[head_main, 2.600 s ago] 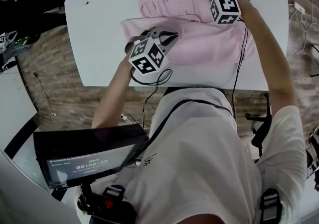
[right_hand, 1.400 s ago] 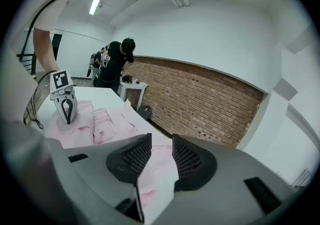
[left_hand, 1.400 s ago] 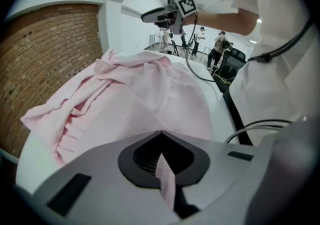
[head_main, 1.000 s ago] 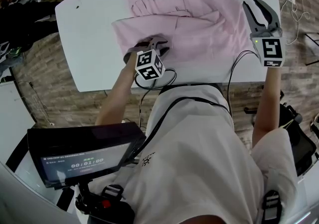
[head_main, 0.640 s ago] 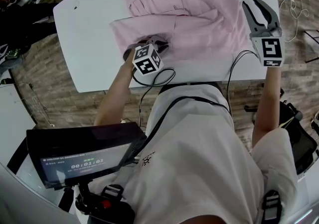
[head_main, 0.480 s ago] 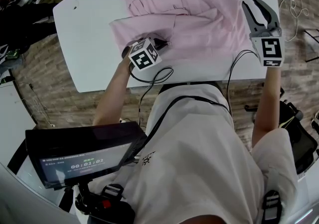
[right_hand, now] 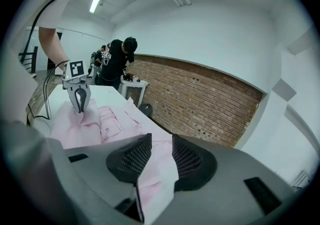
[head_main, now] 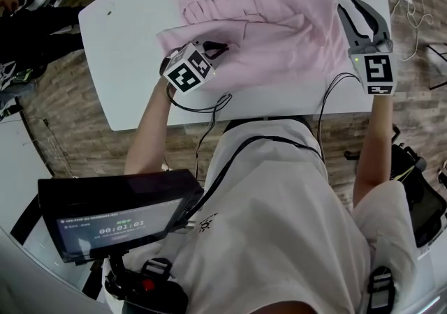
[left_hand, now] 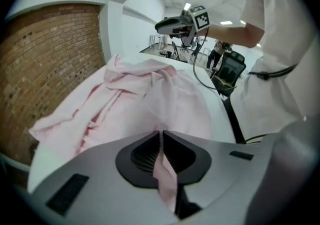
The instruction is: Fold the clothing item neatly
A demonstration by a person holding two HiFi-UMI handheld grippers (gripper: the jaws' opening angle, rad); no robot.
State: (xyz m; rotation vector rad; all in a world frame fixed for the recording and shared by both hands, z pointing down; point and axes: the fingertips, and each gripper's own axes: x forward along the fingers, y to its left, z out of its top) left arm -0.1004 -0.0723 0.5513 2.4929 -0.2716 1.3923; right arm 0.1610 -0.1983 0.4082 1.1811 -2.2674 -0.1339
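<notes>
**Item 1. Pink shirt** – lay rumpled and partly folded on the white counter, covering its far half from about 11 o'clock round to 2 o'clock in the head view. The near edge ran roughly parallel to the counter's front.

**Item 2. Left tongs** – their jaws had just been closing and stood clamped on a strip of the pink cloth, which ran down between the pads. In the head view they sat at the shirt's 7 o'clock corner, pointed steeply down. That corner was drawn up into a small peak (seen from the right gripper view).

**Item 3. Right tongs** – jaws stood apart. Pink cloth showed in the gap, but the pads did not press on it. They hung at the shirt's 3 o'clock edge, well apart from the left pair.

**Item 4. Brick wall** – stood beyond the counter's far side.
</notes>
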